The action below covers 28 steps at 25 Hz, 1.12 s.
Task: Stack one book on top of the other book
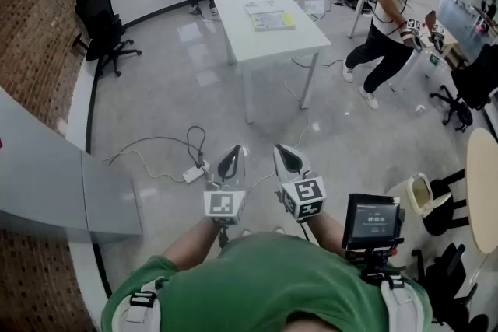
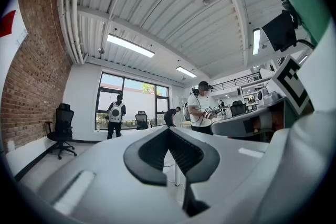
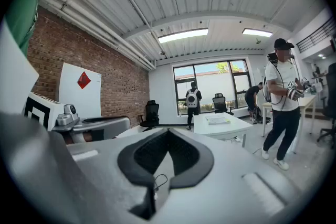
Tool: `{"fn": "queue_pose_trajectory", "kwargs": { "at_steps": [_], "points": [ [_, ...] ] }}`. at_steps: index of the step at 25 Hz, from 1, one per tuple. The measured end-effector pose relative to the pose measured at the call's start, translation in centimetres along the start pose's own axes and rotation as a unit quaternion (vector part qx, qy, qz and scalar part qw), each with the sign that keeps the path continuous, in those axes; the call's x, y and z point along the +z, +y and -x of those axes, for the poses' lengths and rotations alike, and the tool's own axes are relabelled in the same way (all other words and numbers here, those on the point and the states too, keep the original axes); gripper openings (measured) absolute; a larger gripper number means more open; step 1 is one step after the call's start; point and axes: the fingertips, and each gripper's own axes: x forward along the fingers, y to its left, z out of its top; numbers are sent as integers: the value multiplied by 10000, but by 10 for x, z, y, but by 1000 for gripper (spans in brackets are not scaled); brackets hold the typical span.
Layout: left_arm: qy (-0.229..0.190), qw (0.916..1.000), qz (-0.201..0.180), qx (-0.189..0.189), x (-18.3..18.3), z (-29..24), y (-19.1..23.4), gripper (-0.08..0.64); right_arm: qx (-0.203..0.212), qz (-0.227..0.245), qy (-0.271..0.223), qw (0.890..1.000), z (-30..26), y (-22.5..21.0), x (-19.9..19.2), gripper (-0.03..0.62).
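Two books lie side by side on a white table (image 1: 241,39) across the room: a yellowish one (image 1: 273,21) and a paler one (image 1: 257,7) behind it; in the right gripper view they show as a flat stack of paper (image 3: 217,120). I hold both grippers level, close to my chest, well short of the table. My left gripper (image 1: 229,162) is shut with nothing between its jaws, its tips meeting (image 2: 169,129). My right gripper (image 1: 289,159) is likewise shut and empty (image 3: 168,131).
A power strip (image 1: 193,173) with cables lies on the floor in front of me. A grey counter (image 1: 47,183) runs along the left. Black office chairs (image 1: 105,31) stand at the left and back. A person (image 1: 393,19) with grippers walks at the right; two others stand by the windows.
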Motion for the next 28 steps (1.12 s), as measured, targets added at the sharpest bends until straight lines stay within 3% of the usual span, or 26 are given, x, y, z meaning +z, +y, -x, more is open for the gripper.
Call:
{"fn": "queue_pose_trajectory", "kwargs": {
  "at_steps": [28],
  "points": [
    [-136,9998,-123,-122,12,-11,-1,5,-68,-6,-72,10000,-6,0,8,2]
  ]
}}
